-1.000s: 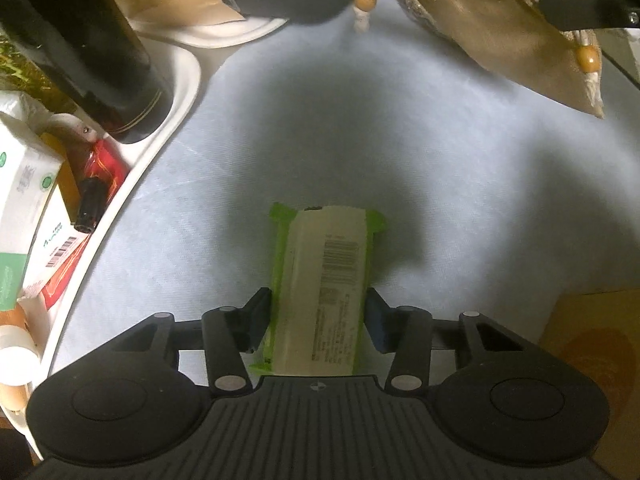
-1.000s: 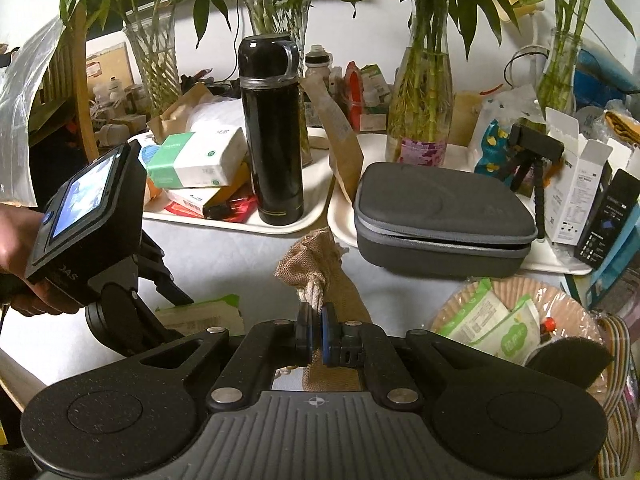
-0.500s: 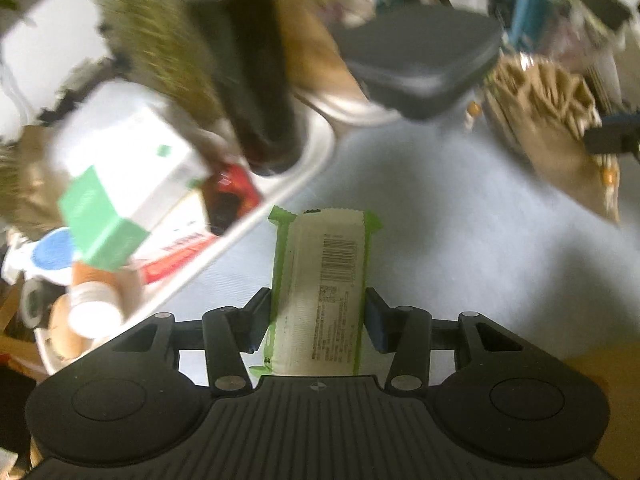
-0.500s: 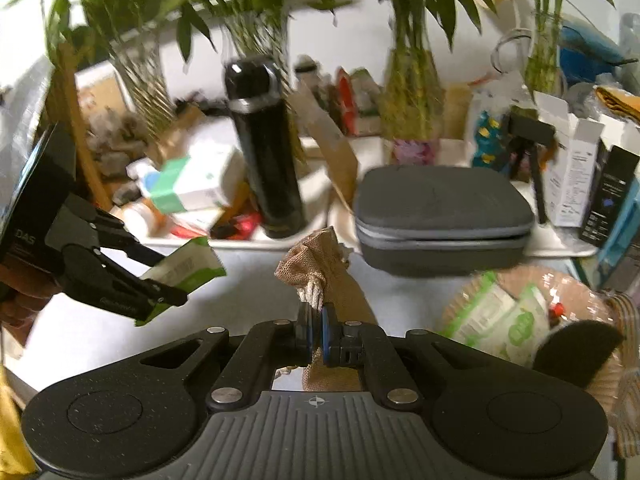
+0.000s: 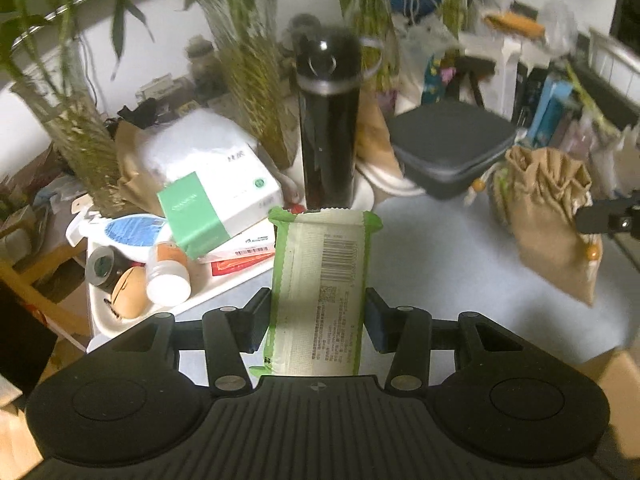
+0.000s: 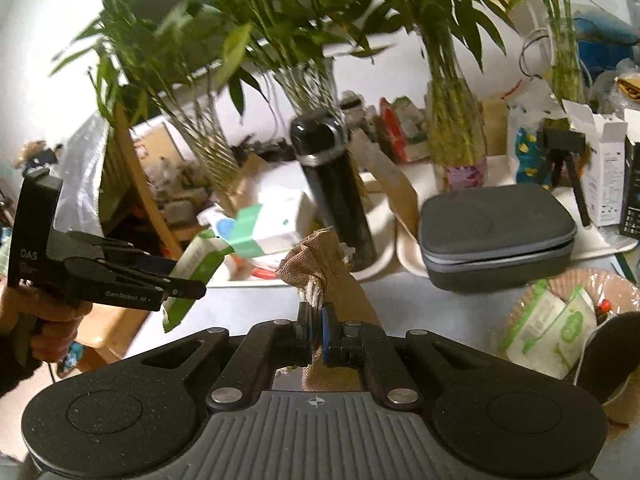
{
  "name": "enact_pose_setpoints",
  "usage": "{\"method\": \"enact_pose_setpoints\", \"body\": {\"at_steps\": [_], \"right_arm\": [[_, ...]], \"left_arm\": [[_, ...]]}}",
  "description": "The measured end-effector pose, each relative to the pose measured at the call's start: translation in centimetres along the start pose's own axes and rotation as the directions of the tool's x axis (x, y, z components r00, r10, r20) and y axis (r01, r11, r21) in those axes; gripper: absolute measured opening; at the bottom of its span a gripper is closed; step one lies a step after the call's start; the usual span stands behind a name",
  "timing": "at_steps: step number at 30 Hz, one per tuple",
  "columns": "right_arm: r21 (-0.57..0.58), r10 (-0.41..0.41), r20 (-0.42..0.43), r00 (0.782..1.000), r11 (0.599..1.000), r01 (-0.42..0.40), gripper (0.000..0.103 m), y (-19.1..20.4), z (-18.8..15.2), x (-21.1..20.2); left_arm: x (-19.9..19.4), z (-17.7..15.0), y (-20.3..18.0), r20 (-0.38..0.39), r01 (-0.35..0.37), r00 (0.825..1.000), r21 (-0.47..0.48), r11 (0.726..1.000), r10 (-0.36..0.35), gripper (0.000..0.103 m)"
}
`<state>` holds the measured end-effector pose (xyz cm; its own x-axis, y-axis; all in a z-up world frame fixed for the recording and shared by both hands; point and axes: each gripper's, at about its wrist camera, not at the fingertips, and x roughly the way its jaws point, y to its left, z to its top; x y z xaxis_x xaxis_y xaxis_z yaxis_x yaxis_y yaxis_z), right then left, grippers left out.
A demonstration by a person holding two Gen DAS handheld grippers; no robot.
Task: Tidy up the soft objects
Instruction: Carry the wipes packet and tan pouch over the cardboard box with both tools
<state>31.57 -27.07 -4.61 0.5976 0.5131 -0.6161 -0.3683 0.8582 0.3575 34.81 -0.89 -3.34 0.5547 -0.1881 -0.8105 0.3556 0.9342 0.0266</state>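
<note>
My left gripper [image 5: 318,320] is shut on a green and white tissue pack [image 5: 320,288] and holds it in the air above the table; the pack also shows in the right wrist view [image 6: 192,272], with the left gripper [image 6: 176,284] at the left. My right gripper [image 6: 314,332] is shut on the rope tie of a burlap drawstring bag [image 6: 328,276] and holds it off the table. The bag hangs at the right in the left wrist view [image 5: 552,216]. A woven basket [image 6: 608,284] at the right holds two similar green packs [image 6: 552,328].
A black thermos [image 5: 328,120] and a white and green box [image 5: 216,196] stand on a white tray [image 5: 224,296] behind. A grey zip case [image 6: 496,224] lies on another tray. Vases of bamboo [image 6: 456,120] line the back. A cardboard box [image 5: 616,376] sits at the right front.
My left gripper has lifted the tissue pack off the table and tilted up, so the trays and plants come into view. My right gripper has raised the burlap bag somewhat.
</note>
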Motion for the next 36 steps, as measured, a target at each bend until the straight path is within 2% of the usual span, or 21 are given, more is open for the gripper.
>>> {"method": "enact_pose_setpoints", "body": {"at_steps": [5,10,19,25,33,36], "right_arm": [[-0.086,-0.081,0.026,0.996,0.993,0.083,0.007,2.1,0.4,-2.4],[-0.164,-0.099,0.050,0.994,0.981,0.106,0.007,3.8,0.4,-5.0],[-0.178,-0.030,0.058,0.998,0.983,0.040,0.007,5.9,-0.5,-9.5],[-0.197,0.012,0.048,0.999,0.980,-0.002,0.007,7.6,-1.5,-11.8],[-0.289,0.052,0.031,0.998,0.957,-0.041,0.007,10.5,-3.9,-13.6],[-0.286,0.112,0.006,0.994,0.952,-0.105,0.007,11.0,-4.6,-13.8]], "left_arm": [[-2.8,-0.5,-0.4,0.027,0.007,1.000,-0.027,1.000,-0.006,0.047],[-5.7,-1.5,-0.9,0.018,0.014,1.000,-0.062,0.998,-0.012,0.047],[-10.2,-3.8,-1.2,-0.004,0.059,0.998,-0.153,0.986,-0.060,0.047],[-12.9,-5.6,-2.1,0.004,0.066,0.998,-0.152,0.986,-0.067,0.047],[-15.8,-7.7,-3.2,0.035,0.092,0.996,-0.129,0.987,-0.088,0.047],[-16.6,-8.5,-3.6,0.042,0.084,0.996,-0.116,0.990,-0.080,0.047]]}}
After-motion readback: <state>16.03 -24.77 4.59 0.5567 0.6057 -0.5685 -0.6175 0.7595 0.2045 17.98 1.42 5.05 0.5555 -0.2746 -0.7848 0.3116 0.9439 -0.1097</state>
